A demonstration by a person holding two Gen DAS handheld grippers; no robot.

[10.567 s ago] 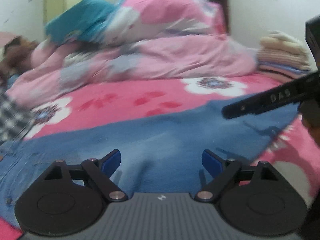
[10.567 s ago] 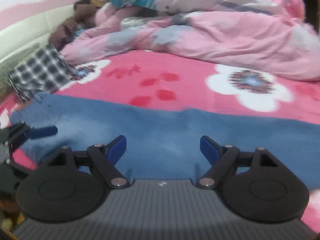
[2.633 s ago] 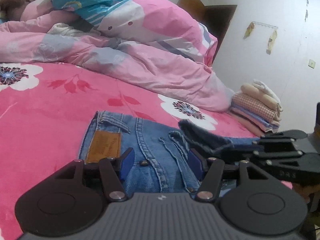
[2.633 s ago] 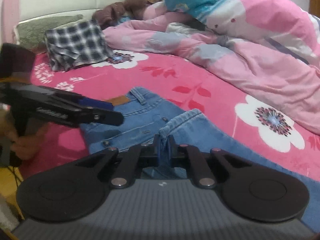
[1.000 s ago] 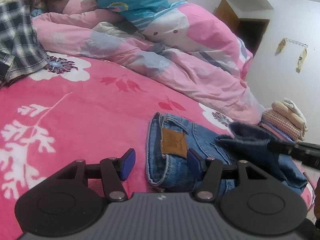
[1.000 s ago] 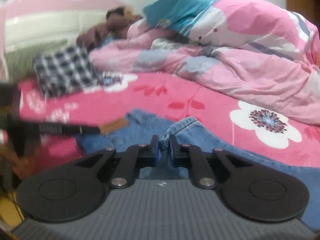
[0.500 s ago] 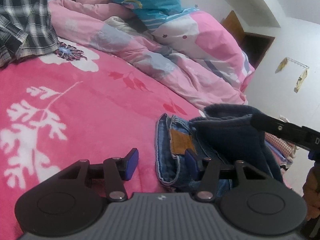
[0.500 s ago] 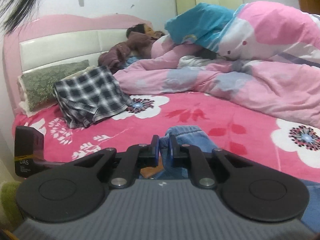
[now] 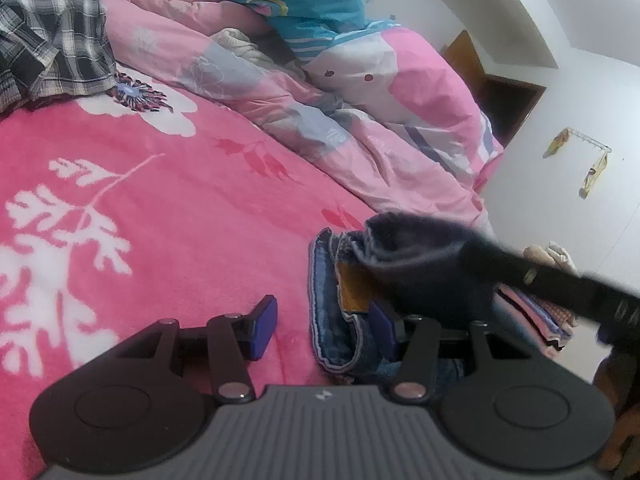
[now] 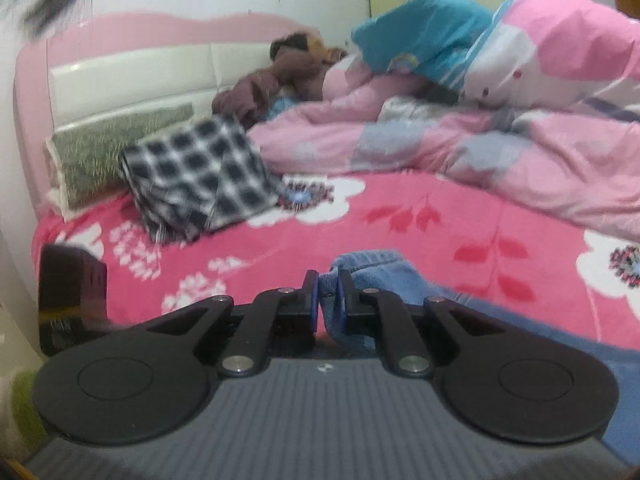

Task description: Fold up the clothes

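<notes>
**A:** Start at the right gripper (image 10: 325, 294). Its jaws are nearly shut, pinching a fold of the jeans (image 10: 372, 268) at the leg end, and the cloth bunches up just past the pads. What worries you?

**B:** That the pinch is thin. Only a narrow lip of denim sits between the pads, so I judge a sideways tug could slide it out and let the leg flop back unfolded. The frame is blurred, so I can't tell how deep the bite goes.

**A:** And the left gripper (image 9: 322, 322)?

**B:** Half open, holding nothing. Its right pad rests against the stacked denim at the waistband end, by the tan patch (image 9: 352, 286); its left pad stands over bare blanket (image 9: 160, 216). If it closes there, it could catch just one layer and drag the stack askew.

**A:** Where do the jeans sit?

**B:** On the pink blanket toward the near edge of the bed, partly folded, with the lifted leg hanging over the waistband.

**A:** Room to move?

**B:** Open blanket stretches toward the headboard. The checked cloth (image 10: 196, 172) lies near that end, well apart. The heaped quilt (image 9: 352, 120) runs along the far side. A pile of folded clothes (image 9: 552, 304) sits just beyond the jeans, so a wide swing that way could knock it.
</notes>
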